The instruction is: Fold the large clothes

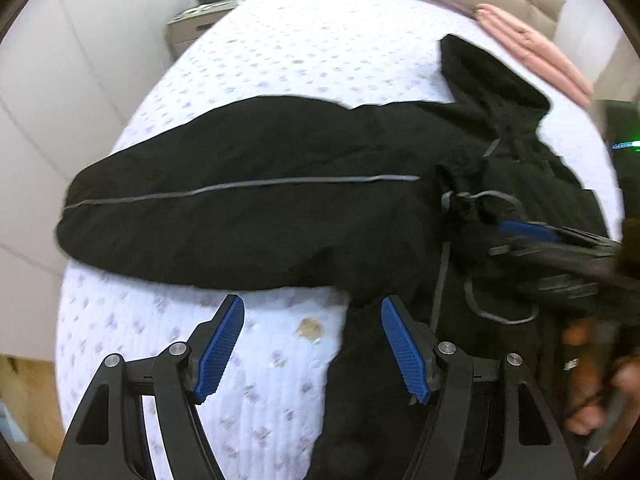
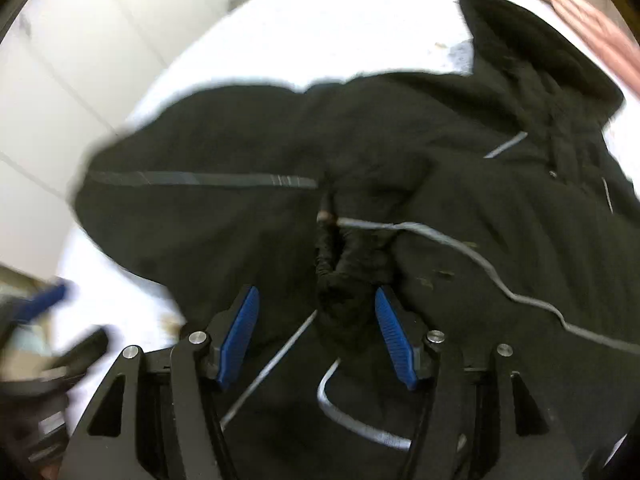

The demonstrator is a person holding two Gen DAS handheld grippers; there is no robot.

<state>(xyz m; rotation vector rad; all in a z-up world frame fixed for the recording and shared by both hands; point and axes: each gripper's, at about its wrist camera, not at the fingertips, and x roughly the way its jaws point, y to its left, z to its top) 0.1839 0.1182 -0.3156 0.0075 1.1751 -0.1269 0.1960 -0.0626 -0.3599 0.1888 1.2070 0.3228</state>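
Observation:
A large black jacket [image 1: 248, 200] with a grey stripe along its sleeve and grey drawcords lies spread on the bed [image 1: 320, 40]. My left gripper [image 1: 312, 312] is open and empty, hovering over the sheet at the jacket's near edge. My right gripper [image 2: 316, 304] is open above the jacket [image 2: 440, 200], with a bunched black fold and a grey drawcord [image 2: 440, 236] between and ahead of its fingers. The right gripper also shows in the left wrist view [image 1: 528, 232], blurred, over the jacket's middle.
The bed has a white quilted cover with purple dots and a brown stain [image 1: 309, 327]. Folded pink cloth [image 1: 532, 48] lies at the far right by the headboard. A nightstand [image 1: 196, 20] stands at the far left. White wardrobe doors [image 1: 60, 100] run along the left.

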